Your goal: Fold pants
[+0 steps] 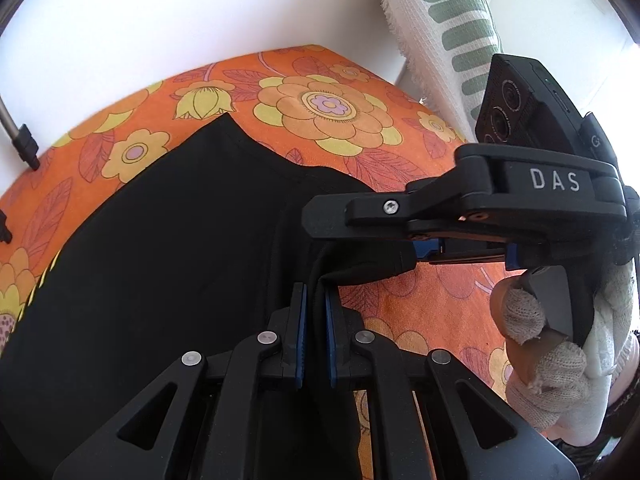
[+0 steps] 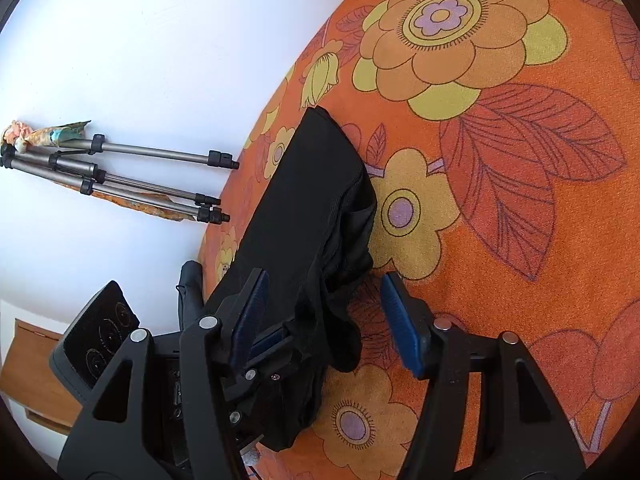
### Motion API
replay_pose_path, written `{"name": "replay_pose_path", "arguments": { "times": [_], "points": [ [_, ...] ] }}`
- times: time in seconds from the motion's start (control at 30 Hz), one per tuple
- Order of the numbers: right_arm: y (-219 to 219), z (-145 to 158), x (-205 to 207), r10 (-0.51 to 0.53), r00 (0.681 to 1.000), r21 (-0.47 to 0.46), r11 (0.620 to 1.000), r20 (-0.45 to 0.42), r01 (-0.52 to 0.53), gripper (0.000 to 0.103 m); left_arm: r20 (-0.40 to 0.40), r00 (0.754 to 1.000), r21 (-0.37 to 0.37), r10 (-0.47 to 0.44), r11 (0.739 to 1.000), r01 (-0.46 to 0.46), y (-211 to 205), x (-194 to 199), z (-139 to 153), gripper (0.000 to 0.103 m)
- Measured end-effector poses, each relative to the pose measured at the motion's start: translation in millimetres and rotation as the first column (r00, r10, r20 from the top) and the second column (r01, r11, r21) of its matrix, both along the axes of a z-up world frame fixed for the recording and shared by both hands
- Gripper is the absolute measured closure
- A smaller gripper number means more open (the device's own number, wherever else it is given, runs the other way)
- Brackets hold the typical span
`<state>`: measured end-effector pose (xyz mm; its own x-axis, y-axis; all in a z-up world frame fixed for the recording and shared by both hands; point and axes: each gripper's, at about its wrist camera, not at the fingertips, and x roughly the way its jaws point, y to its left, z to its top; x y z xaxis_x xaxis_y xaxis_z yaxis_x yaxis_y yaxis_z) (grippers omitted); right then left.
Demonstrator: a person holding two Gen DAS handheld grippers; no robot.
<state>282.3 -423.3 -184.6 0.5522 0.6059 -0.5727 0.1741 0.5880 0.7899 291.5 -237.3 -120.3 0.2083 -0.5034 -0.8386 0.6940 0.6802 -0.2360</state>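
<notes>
**Count of items on view**

- Pants (image 1: pixel 168 216): one pair, black.
- Floral cloth (image 1: pixel 328 104): one, orange with yellow flowers.
- Grippers: two, a left gripper (image 1: pixel 314 304) and a right gripper (image 2: pixel 324 312). Each has two fingers, each finger carrying one blue pad, four pads in all.
- Gloved hand (image 1: pixel 548 352): one, in a white knitted glove, seen from the left wrist.
- Tripod (image 2: pixel 120 176): one, with three legs, seen from the right wrist.
- Striped fabric (image 1: pixel 444 28): one piece, white with green bars.
- Black device with round lenses (image 1: pixel 516 100): one on each gripper, two in all; three lenses show on each.
- Wooden furniture (image 2: pixel 32 364): one piece, at the picture's edge.
</notes>
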Motion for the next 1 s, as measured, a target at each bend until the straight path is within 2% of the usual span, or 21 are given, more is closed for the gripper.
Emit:
{"name": "replay_pose_path", "arguments": {
  "times": [0.03, 0.07, 0.1, 0.13, 0.2, 0.27, 0.33, 0.4, 0.53, 0.63, 0.7, 0.77, 0.87, 1.0],
  "points": [
    [2.1, -0.9, 0.8, 0.005, 1.0, -0.013, 1.0, -0.004, -0.005, 0.06, -0.01, 1.0, 0.0, -0.004, 1.0, 0.004, 1.2, -0.6, 1.9, 0.093],
    [4.2, -2.0, 2.3, 0.011, 1.0, -0.036, 0.999, -0.019, -0.012, 0.069, -0.025, 1.0, 0.001, 0.0, 1.0, 0.0, 4.4, -0.3, 4.5, 0.087],
    [4.9, -3.3, 2.8, 0.023, 0.999, -0.053, 0.998, -0.028, -0.024, 0.082, -0.037, 0.999, 0.012, 0.017, 1.0, -0.016, 9.6, 1.0, 7.3, 0.065],
    [5.8, -3.4, 2.8, 0.028, 0.999, -0.067, 0.997, -0.027, -0.03, 0.091, -0.035, 0.999, 0.017, 0.034, 0.999, -0.033, 17.7, 1.2, 11.7, 0.055],
    [5.7, -1.3, 1.4, 0.021, 0.999, -0.098, 0.995, -0.024, -0.024, 0.095, -0.015, 0.998, 0.011, 0.056, 0.998, -0.056, 38.7, -0.1, 22.2, 0.055],
    [4.8, 4.1, 0.6, 0.022, 1.0, -0.129, 0.991, -0.015, -0.024, 0.096, 0.02, 0.996, 0.037, 0.086, 0.996, -0.087, 58.6, -6.3, 29.6, 0.055],
    [3.8, 11.9, -0.7, 0.014, 1.0, -0.143, 0.99, -0.002, -0.015, 0.097, 0.09, 0.991, 0.108, 0.101, 0.988, -0.11, 75.1, -14.4, 31.7, 0.055],
    [5.1, 23.4, -3.1, 0.013, 1.0, -0.147, 0.989, 0.025, -0.009, 0.097, 0.111, 0.986, 0.141, 0.126, 0.98, -0.141, 93.5, -18.5, 29.9, 0.055],
    [12.0, 56.7, -9.9, 0.038, 0.993, -0.189, 0.982, 0.113, -0.016, 0.097, 0.19, 0.967, 0.232, 0.171, 0.949, -0.214, 121.5, -22.3, 19.5, 0.055],
    [14.9, 57.8, -8.4, 0.031, 0.994, -0.228, 0.974, 0.108, -0.005, 0.097, 0.131, 0.968, 0.24, 0.212, 0.941, -0.239, 136.0, -21.7, 2.3, 0.055],
    [15.6, 48.6, -5.1, 0.021, 0.997, -0.249, 0.968, 0.071, -0.003, 0.097, 0.119, 0.969, 0.256, 0.215, 0.937, -0.239, 137.5, -24.5, -7.8, 0.054],
    [15.2, 42.4, -4.4, 0.017, 0.999, -0.256, 0.967, 0.049, -0.004, 0.097, 0.113, 0.968, 0.241, 0.225, 0.939, -0.246, 141.0, -26.4, -7.1, 0.055],
    [17.1, 47.7, -5.3, 0.02, 0.998, -0.265, 0.964, 0.059, -0.003, 0.097, 0.122, 0.96, 0.205, 0.254, 0.939, -0.275, 153.8, -30.9, 8.3, 0.055],
    [39.7, 72.5, -6.1, 0.057, 0.992, -0.312, 0.95, 0.112, -0.02, 0.097, 0.211, 0.93, 0.192, 0.302, 0.92, -0.342, 193.0, -50.2, 41.5, 0.055]
  ]
}}
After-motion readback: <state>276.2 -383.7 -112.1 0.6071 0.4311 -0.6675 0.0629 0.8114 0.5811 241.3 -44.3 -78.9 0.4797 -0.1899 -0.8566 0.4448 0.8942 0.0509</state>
